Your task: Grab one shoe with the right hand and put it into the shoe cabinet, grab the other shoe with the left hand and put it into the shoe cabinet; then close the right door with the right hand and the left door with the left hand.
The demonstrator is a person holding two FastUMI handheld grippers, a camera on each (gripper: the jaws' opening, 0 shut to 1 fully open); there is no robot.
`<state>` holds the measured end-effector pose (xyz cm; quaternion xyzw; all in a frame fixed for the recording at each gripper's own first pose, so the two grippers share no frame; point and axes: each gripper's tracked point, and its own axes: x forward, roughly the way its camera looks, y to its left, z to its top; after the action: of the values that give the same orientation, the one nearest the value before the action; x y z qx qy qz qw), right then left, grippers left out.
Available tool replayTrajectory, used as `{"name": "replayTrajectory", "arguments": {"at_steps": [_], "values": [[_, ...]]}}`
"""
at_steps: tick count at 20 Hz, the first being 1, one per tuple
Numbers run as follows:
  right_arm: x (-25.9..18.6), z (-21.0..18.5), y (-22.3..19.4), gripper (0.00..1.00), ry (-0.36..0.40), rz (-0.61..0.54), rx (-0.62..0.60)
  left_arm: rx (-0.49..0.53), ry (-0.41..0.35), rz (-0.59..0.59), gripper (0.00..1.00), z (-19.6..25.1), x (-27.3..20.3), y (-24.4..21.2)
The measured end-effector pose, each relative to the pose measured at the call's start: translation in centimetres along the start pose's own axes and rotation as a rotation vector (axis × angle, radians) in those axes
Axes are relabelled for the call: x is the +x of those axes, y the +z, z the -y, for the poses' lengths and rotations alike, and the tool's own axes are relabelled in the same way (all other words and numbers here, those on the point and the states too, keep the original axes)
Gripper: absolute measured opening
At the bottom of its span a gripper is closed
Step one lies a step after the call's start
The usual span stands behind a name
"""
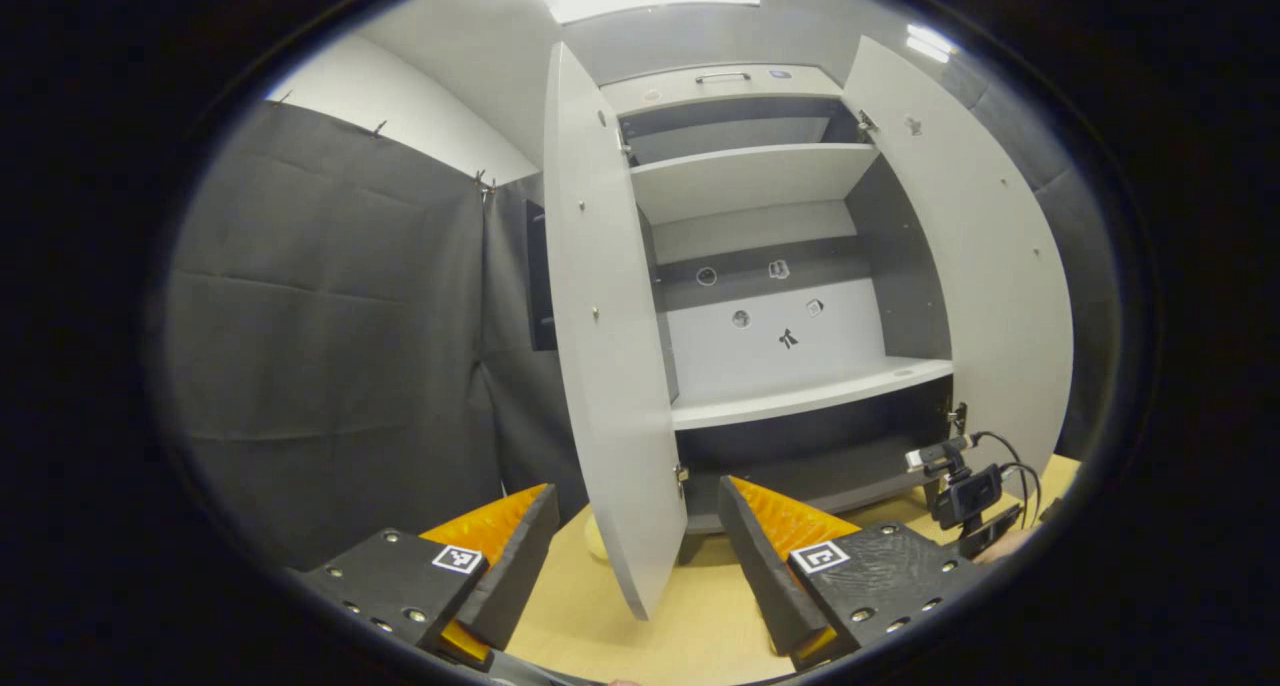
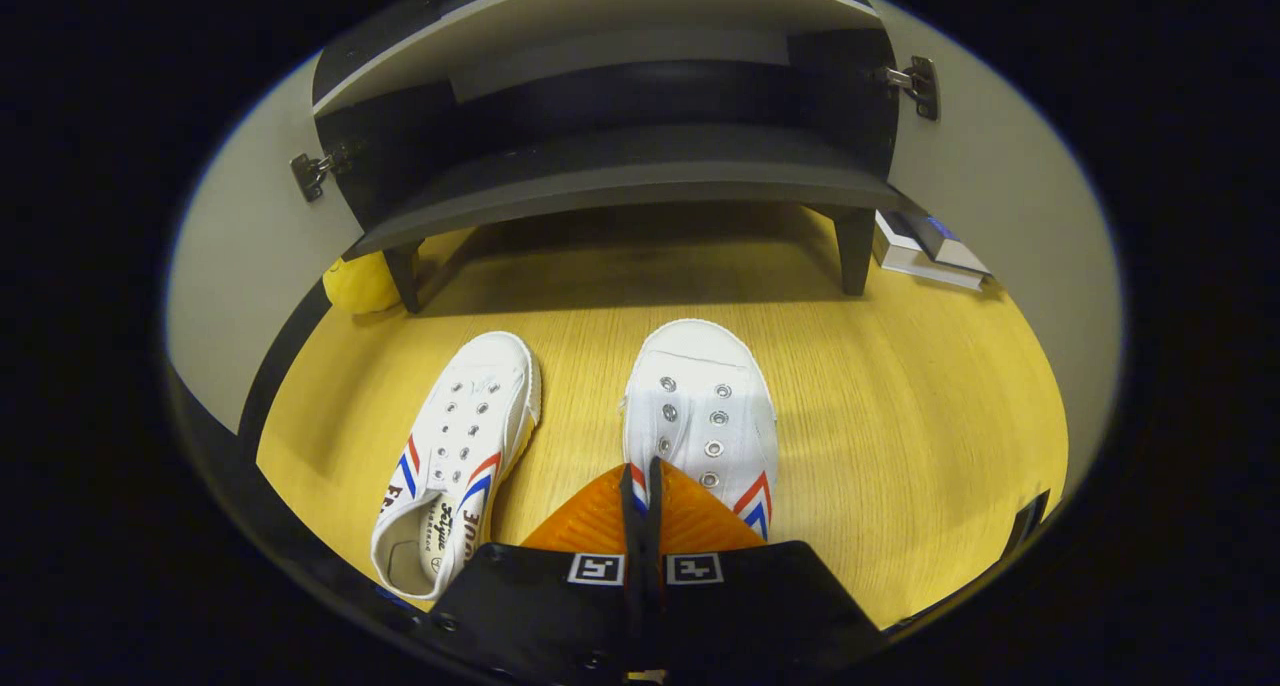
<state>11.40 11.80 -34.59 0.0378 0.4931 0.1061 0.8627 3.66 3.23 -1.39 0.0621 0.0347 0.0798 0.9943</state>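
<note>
Two white canvas shoes with red and blue stripes lie on the wooden floor in front of the cabinet, toes toward it. In the right gripper view my right gripper [image 2: 640,478] is shut on the inner side wall of the right-hand shoe [image 2: 710,416], which rests on the floor. The other shoe [image 2: 460,446] lies apart to its left. In the left gripper view my left gripper [image 1: 637,488] hangs open and holds nothing, facing the shoe cabinet [image 1: 790,396]. Its left door [image 1: 600,366] and right door [image 1: 990,296] stand open, and its shelves are bare.
The cabinet's dark bottom shelf [image 2: 620,181] sits on short legs above the floor. A yellow object [image 2: 362,281] lies by the left leg, and stacked books [image 2: 925,246] by the right leg. A camera rig with cables [image 1: 965,496] is low at the right.
</note>
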Motion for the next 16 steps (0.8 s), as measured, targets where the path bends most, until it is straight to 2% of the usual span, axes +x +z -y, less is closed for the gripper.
{"name": "replayTrajectory", "arguments": {"at_steps": [2,6,11,16], "values": [[-1.0,0.6,0.6,0.01,-0.001,0.02,-0.009,-0.002,-0.007,0.003,0.94,0.3,-0.1,0.1],[-3.1,0.4,2.7,0.01,0.047,0.089,0.009,0.01,-0.017,0.02,0.94,0.8,0.2,0.6],[-7.6,0.8,7.1,0.01,0.064,0.223,0.028,0.009,-0.052,0.036,0.94,2.1,0.3,1.1],[-11.4,1.0,11.1,0.01,0.086,0.309,0.075,-0.01,-0.087,0.047,0.95,3.4,0.6,1.3]]}}
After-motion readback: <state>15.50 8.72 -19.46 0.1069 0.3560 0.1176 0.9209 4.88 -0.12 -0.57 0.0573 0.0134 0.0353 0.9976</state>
